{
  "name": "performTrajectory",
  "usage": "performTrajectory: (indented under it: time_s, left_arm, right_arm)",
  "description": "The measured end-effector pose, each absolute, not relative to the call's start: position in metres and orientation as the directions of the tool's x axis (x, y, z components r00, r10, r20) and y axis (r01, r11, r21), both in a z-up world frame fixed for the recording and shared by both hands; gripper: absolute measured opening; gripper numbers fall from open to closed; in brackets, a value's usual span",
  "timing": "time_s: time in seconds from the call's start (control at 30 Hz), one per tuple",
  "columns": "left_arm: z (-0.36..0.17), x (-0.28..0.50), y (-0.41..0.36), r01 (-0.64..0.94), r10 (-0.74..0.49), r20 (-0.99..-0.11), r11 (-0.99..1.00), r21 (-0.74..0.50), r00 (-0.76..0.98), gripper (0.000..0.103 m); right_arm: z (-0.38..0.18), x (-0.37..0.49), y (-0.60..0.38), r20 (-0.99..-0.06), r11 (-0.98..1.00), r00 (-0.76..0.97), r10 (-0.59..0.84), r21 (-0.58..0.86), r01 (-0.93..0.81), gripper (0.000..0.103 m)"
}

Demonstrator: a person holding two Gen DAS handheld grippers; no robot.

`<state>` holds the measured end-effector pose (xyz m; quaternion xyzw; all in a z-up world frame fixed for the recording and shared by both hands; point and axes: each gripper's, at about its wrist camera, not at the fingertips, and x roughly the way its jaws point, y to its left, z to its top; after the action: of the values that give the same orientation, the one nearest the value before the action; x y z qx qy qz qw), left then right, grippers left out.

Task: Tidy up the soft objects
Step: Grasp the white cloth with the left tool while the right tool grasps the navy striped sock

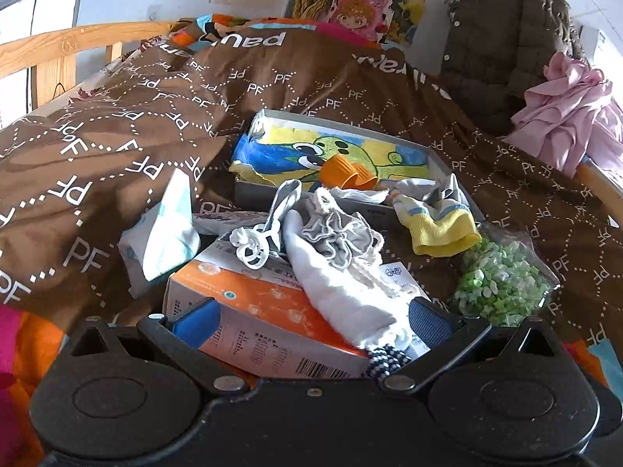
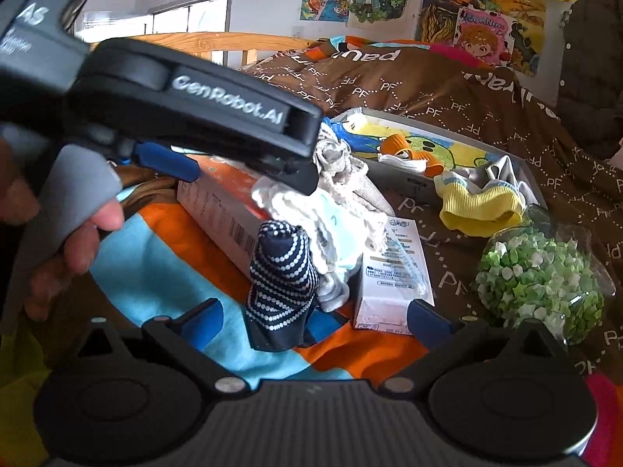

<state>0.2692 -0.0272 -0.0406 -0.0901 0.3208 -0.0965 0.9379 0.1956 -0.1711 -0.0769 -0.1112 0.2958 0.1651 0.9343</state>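
Note:
My left gripper [image 1: 313, 319] is open over an orange carton [image 1: 249, 303], with a white sock [image 1: 342, 292] and crumpled grey cloth [image 1: 335, 233] lying between its fingers. A navy dotted sock [image 2: 280, 292] stands on the bright bedsheet between the open fingers of my right gripper [image 2: 315, 319], touching neither. The right wrist view shows the left gripper [image 2: 251, 179] above the carton, with a hand on it. Behind, a grey box [image 1: 249, 194] holds a cartoon towel [image 1: 381, 155] and an orange sock [image 1: 342, 171]. A yellow sock [image 1: 444, 229] lies by its corner.
A brown quilt [image 1: 117, 136] covers most of the bed. A tissue pack [image 1: 163, 233] lies left of the carton, a small white box [image 2: 393, 272] right of it. A bag of green bits [image 1: 498, 280] sits at right. A pink garment [image 1: 564, 105] and dark coat [image 1: 506, 39] lie behind.

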Motion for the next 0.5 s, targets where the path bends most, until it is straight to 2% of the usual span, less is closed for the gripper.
performTrajectory:
  time_s: [0.2,0.37,0.5]
  left_arm:
    - [-0.034,0.270,-0.025,0.121,-0.251,-0.570,0.959,-0.256,0.783,0.101]
    - [-0.027,0.265,-0.039,0.199,-0.278,-0.534,0.959,-0.202,0.798,0.100]
    - [-0.032,0.278,-0.041,0.186,-0.311,-0.591,0.947,-0.263,0.745,0.095]
  right_arm:
    - [-0.076,0.199,-0.173,-0.576,0.923,0.772,0.268,-0.075,-0.376,0.101]
    - [-0.076,0.200,-0.171,-0.570,0.919,0.771,0.283,-0.069,-0.388,0.099]
    - [-0.077,0.201,-0.170,-0.569,0.918,0.771,0.287,-0.068,-0.392,0.098]
